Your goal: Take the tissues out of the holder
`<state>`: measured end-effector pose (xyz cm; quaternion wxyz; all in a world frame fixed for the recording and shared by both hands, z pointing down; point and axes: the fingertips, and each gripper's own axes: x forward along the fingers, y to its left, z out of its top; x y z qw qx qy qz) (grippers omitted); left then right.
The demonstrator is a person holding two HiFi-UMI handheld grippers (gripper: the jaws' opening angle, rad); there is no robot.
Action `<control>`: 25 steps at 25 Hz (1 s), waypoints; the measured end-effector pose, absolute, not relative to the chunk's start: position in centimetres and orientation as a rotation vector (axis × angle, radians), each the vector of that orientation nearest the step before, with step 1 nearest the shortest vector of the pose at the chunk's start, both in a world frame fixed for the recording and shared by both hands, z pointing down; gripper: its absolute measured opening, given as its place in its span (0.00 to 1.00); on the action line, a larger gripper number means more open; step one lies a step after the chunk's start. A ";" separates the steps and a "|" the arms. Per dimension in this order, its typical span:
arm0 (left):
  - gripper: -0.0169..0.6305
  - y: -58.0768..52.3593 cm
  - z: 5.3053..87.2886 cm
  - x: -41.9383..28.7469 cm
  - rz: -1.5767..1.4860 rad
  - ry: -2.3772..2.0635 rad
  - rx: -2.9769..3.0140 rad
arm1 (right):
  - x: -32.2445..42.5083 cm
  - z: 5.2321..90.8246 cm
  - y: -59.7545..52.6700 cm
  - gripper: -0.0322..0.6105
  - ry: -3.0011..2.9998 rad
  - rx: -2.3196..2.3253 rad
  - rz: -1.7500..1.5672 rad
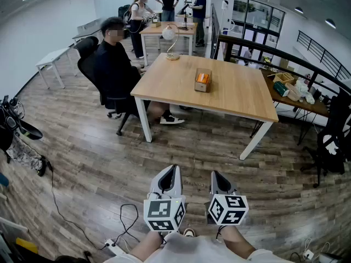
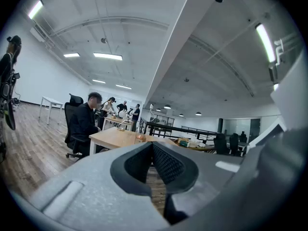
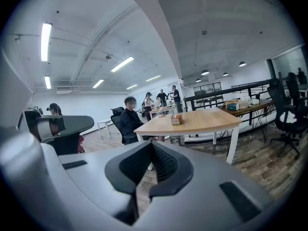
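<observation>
A wooden tissue holder with an orange pack showing in its top stands near the middle of a light wooden table. In the right gripper view the holder is small and far off on that table. Both grippers are held low in front of me over the floor, well short of the table. My left gripper has its jaws together with nothing between them. My right gripper is likewise shut and empty. In the left gripper view the table shows in the distance.
A person in black sits on an office chair at the table's left side. Three people stand at a far table. A cluttered desk and a black chair are at the right. Cables lie on the wood floor.
</observation>
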<state>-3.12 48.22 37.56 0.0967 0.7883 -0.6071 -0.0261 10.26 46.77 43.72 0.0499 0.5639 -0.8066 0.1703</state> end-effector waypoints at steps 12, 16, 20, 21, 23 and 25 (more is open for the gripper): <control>0.04 48.0 37.5 -4.3 -0.065 -1.799 2.337 | 9.3 43.5 46.5 0.06 -2.455 1.724 0.515; 0.04 47.6 37.6 -5.0 -0.059 -1.796 2.344 | 8.9 43.4 45.9 0.06 -2.452 1.763 0.524; 0.04 47.1 37.4 -6.4 -0.054 -1.791 2.353 | 8.2 43.2 45.2 0.06 -2.439 1.804 0.533; 0.04 47.0 37.4 -6.8 -0.055 -1.790 2.354 | 8.0 43.2 45.0 0.06 -2.435 1.811 0.534; 0.04 46.8 37.5 -7.7 -0.064 -1.793 2.350 | 7.7 43.4 44.9 0.06 -2.427 1.823 0.531; 0.04 46.4 37.8 -8.5 -0.069 -1.799 2.339 | 7.6 44.0 44.5 0.06 -2.413 1.838 0.541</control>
